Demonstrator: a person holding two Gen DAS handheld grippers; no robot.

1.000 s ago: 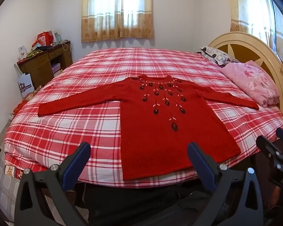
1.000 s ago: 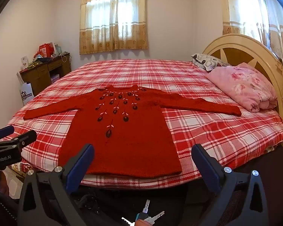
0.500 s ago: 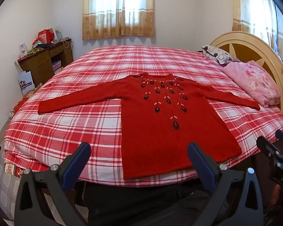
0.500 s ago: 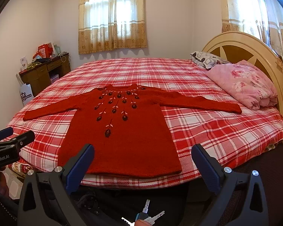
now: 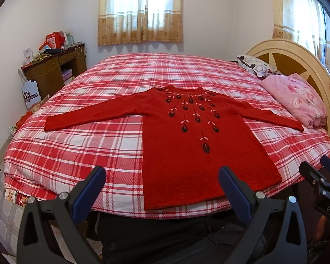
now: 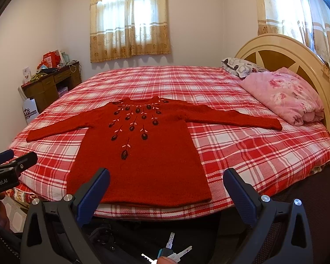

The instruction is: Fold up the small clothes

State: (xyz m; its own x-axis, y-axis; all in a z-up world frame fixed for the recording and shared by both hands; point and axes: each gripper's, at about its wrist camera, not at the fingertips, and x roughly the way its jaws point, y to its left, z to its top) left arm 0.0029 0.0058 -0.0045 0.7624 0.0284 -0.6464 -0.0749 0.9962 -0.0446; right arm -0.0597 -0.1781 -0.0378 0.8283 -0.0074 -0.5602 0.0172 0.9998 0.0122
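Note:
A red knit sweater (image 5: 193,145) with dark embroidered flowers lies flat and face up on the plaid bed, both sleeves spread out sideways, hem toward me. It also shows in the right wrist view (image 6: 140,154). My left gripper (image 5: 161,180) is open and empty, held off the bed just short of the hem. My right gripper (image 6: 166,182) is open and empty, also in front of the hem. Each gripper appears at the edge of the other's view.
The bed (image 5: 81,145) has a red and white plaid sheet. A pink folded quilt (image 6: 283,96) and a patterned pillow (image 6: 239,68) lie by the cream headboard (image 6: 279,50) at right. A cluttered brown desk (image 5: 55,68) stands at left. Keys (image 6: 171,253) hang near the bottom.
Both grippers have risen slightly, so the sweater sits a little lower and nearer in view. The sweater has not moved and both grippers stay open.

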